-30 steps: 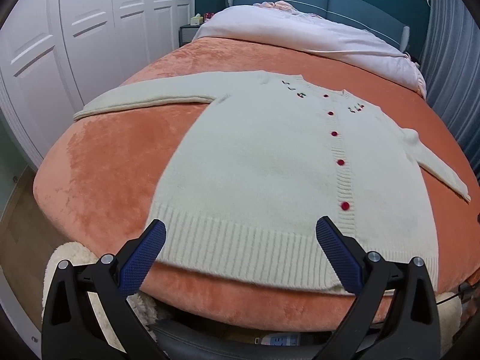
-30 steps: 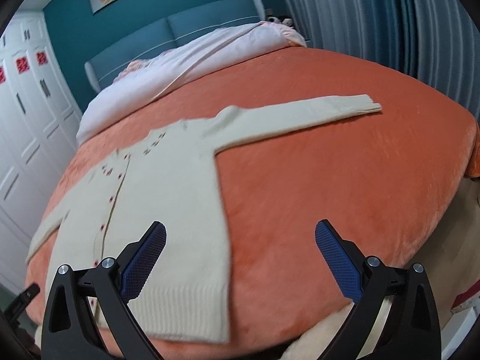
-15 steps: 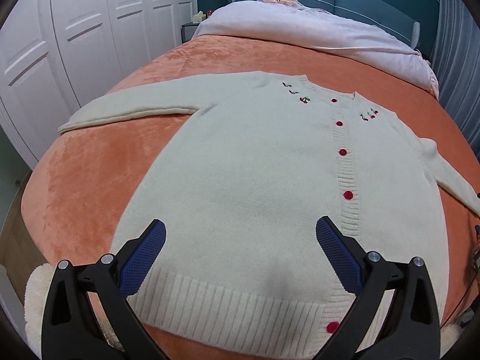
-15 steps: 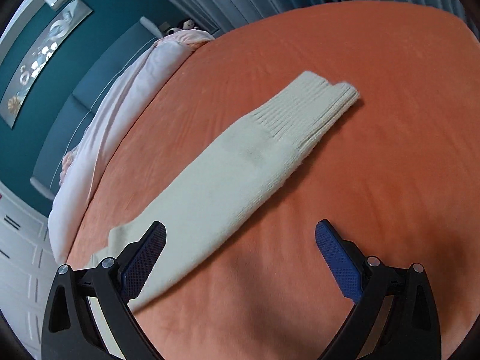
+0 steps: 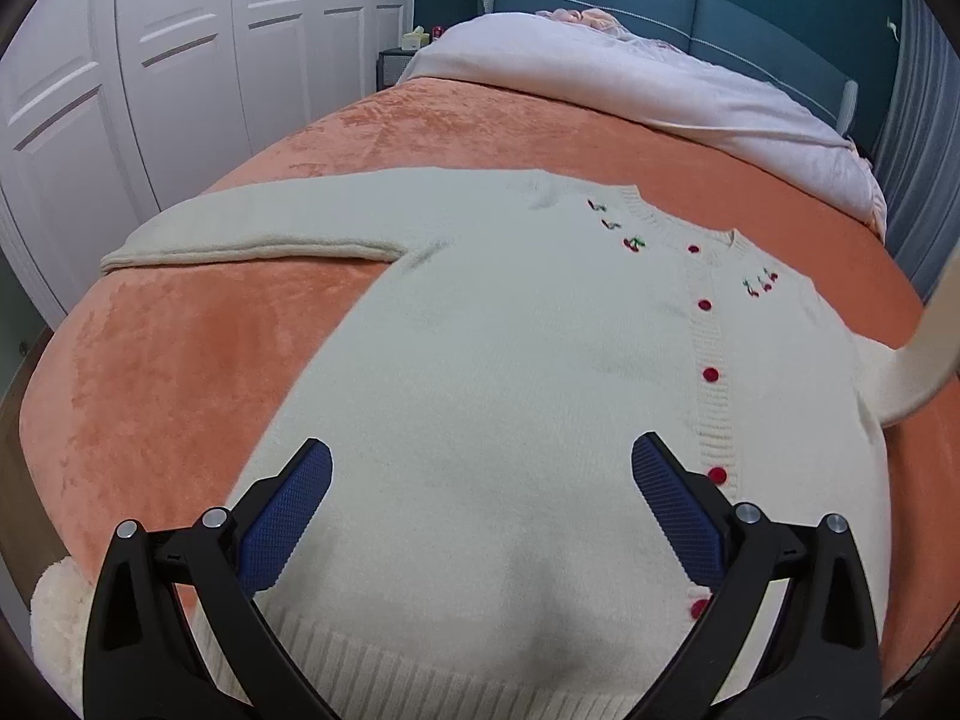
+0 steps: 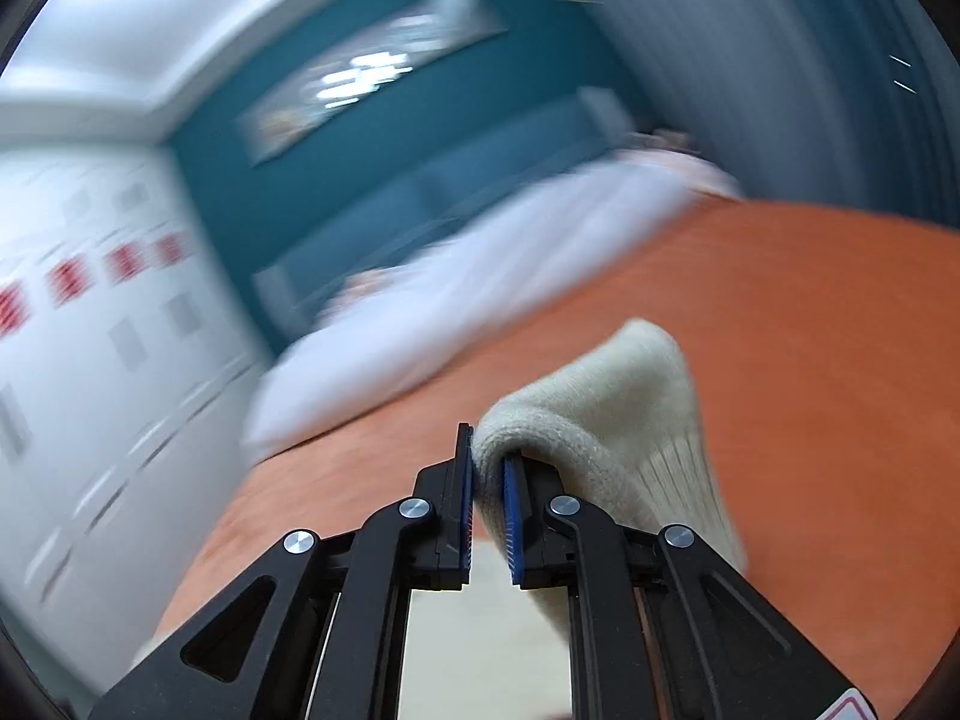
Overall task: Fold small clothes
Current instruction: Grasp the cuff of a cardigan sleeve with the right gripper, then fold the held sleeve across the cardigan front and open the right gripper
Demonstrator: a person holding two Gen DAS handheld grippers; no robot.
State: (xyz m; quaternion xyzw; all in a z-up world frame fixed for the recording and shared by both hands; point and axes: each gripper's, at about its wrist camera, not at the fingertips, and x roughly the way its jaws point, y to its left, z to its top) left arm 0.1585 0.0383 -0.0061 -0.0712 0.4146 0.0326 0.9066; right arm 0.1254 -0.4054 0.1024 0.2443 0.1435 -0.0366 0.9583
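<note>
While my left claw (image 5: 480, 516) hangs over the lower half of the cardigan (image 5: 510, 372), its two blue pads stand wide apart with nothing between them, and I see knit under both fingers without being able to tell whether they touch it. Working from the left of that view: white wardrobe doors (image 5: 150, 90) fill the edge, then the orange bedspread (image 5: 162, 360) that carries the garment. The cream cardigan lies face up and flat on the bed, its left sleeve (image 5: 252, 234) stretched out towards the wardrobe side, the ribbed hem nearest my camera. A row of red buttons (image 5: 711, 374) runs down the placket right of centre, with small cherry motifs either side of the neckline. Behind it a pale duvet (image 5: 660, 96) lies bunched against the teal headboard (image 5: 660, 6). At the far right edge the other sleeve (image 5: 918, 372) rises off the bedspread in a curve and leaves the view.

On the right wrist view the background is heavily blurred. My right claw (image 6: 487, 498) has just been closing and its pads now stand nearly together, pinching a fold of the cream sleeve cuff (image 6: 636, 420). The ribbed cuff drapes over the right-hand finger and hangs above the orange bedspread.
</note>
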